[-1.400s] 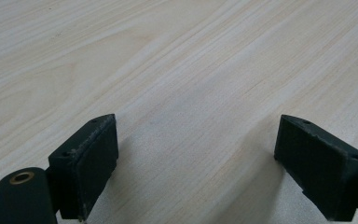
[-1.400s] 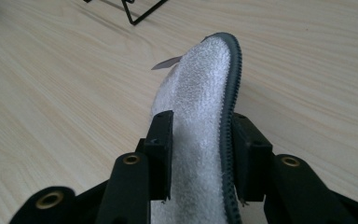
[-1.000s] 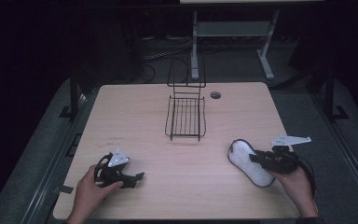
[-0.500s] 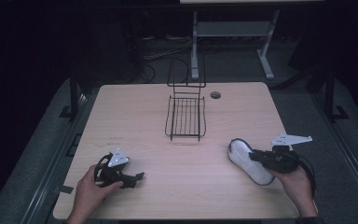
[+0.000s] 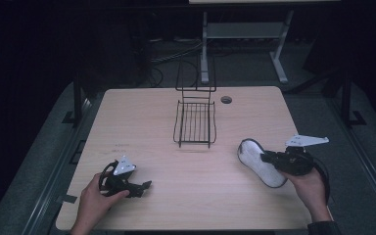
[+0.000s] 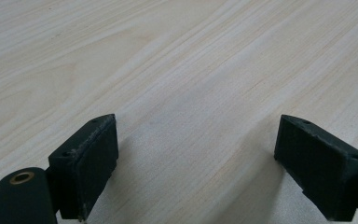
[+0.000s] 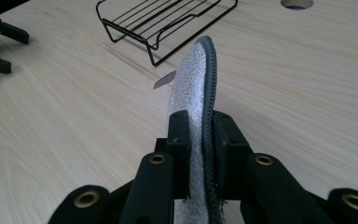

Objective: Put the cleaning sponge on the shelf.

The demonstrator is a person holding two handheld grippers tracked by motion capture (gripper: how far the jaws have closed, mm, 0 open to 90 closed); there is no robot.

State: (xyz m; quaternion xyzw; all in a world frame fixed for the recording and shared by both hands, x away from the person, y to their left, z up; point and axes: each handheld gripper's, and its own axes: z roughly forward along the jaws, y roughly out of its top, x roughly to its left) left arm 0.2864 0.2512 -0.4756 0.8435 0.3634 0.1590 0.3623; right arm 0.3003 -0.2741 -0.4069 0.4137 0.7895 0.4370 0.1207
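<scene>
A white fleecy insole (image 5: 255, 161) with a dark rim is held on edge at the right of the table, just above the top. My right gripper (image 5: 268, 158) is shut on it. In the right gripper view, the jaws of that gripper (image 7: 198, 128) pinch the insole (image 7: 192, 79) near its middle, and the insole's far end points toward the wire rack. My left gripper (image 5: 144, 188) rests at the front left of the table. It is open, and its jaws (image 6: 196, 158) stand wide apart over bare wood with nothing between them.
A black wire rack (image 5: 195, 122) with an upright back stands at the table's middle; it also shows at the top of the right gripper view (image 7: 163, 18). A round cable hole (image 5: 226, 100) lies behind it to the right. The table (image 5: 142, 127) is light wood.
</scene>
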